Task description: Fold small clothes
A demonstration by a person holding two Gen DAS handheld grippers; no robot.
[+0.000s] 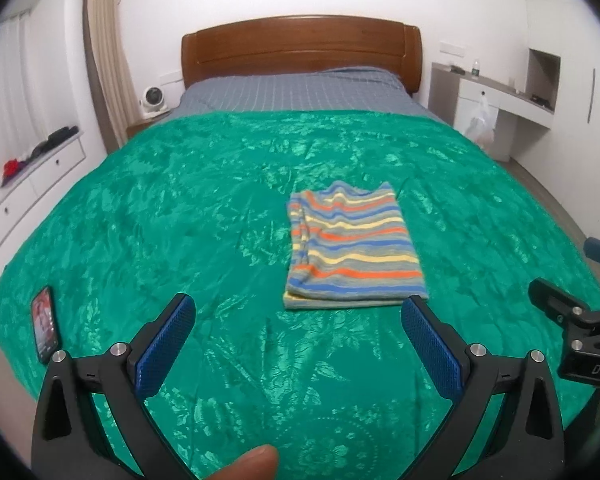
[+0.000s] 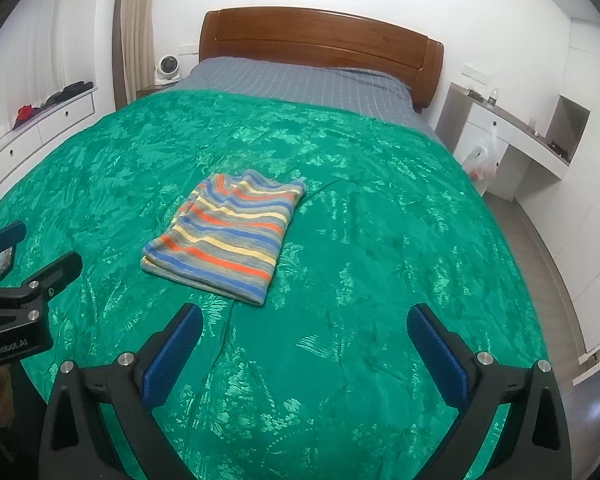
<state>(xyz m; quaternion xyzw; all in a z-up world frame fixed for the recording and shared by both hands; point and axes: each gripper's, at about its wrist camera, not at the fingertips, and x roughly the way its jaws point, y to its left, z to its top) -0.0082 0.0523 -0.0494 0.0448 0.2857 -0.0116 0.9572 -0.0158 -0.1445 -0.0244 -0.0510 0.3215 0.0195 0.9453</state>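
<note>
A striped garment (image 1: 354, 246), in blue, orange, yellow and grey, lies folded into a flat rectangle on the green bedspread (image 1: 180, 208). It also shows in the right wrist view (image 2: 228, 236). My left gripper (image 1: 298, 312) is open and empty, held just short of the garment's near edge. My right gripper (image 2: 304, 320) is open and empty, to the right of the garment and nearer than it. Neither gripper touches the cloth. The right gripper's body shows at the right edge of the left wrist view (image 1: 572, 328).
A phone (image 1: 44, 324) lies on the bedspread near the left edge. A wooden headboard (image 1: 300, 48) and grey sheet (image 1: 300, 92) are at the far end. White drawers (image 1: 32, 176) stand left, a white desk (image 1: 500, 100) with a plastic bag (image 1: 480, 120) right.
</note>
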